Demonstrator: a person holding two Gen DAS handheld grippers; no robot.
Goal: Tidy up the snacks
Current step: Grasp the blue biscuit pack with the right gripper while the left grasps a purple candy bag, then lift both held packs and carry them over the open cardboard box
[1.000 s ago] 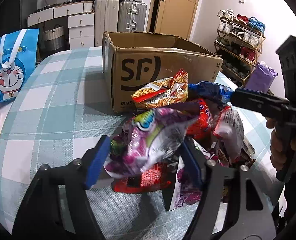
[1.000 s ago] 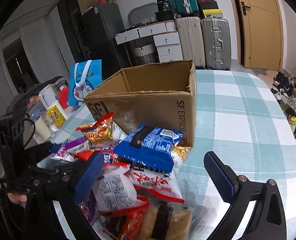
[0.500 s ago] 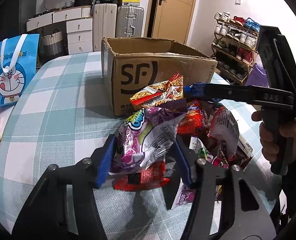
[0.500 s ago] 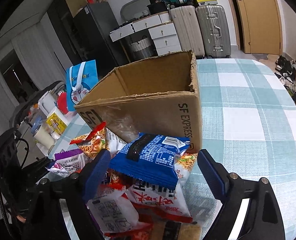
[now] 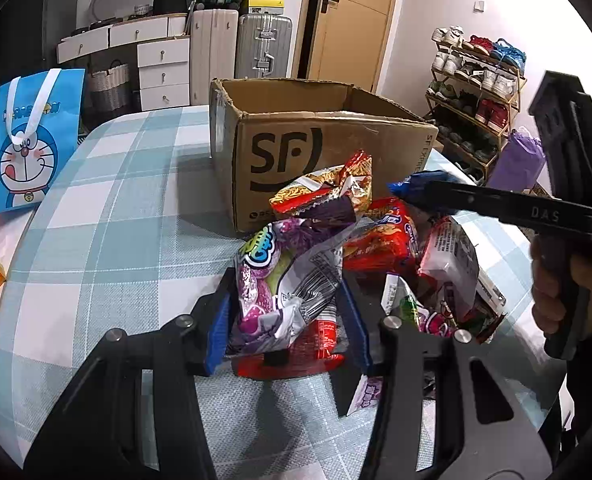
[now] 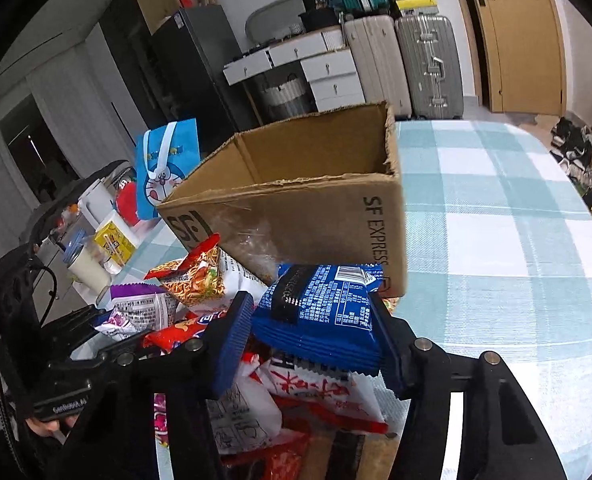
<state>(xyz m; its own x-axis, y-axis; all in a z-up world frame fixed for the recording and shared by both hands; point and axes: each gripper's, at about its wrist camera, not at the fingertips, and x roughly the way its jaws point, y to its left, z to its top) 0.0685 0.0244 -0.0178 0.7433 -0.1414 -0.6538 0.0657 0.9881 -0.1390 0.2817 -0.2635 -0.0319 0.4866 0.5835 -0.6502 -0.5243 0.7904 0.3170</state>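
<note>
A pile of snack packets lies on the checked table in front of an open SF cardboard box. My left gripper is shut on a purple and green snack bag at the near side of the pile. My right gripper is shut on a blue snack packet on top of the pile, just before the box. The right gripper also shows in the left wrist view, holding the blue packet near the box's right corner.
A blue Doraemon bag stands at the table's left edge. Cups and a yellow carton sit left of the box. Suitcases, drawers and a shoe rack stand beyond the table. The checked cloth stretches right of the box.
Both grippers have closed from open onto their packets: the left on the purple bag, the right on the blue packet. The right gripper has moved closer to the box.
</note>
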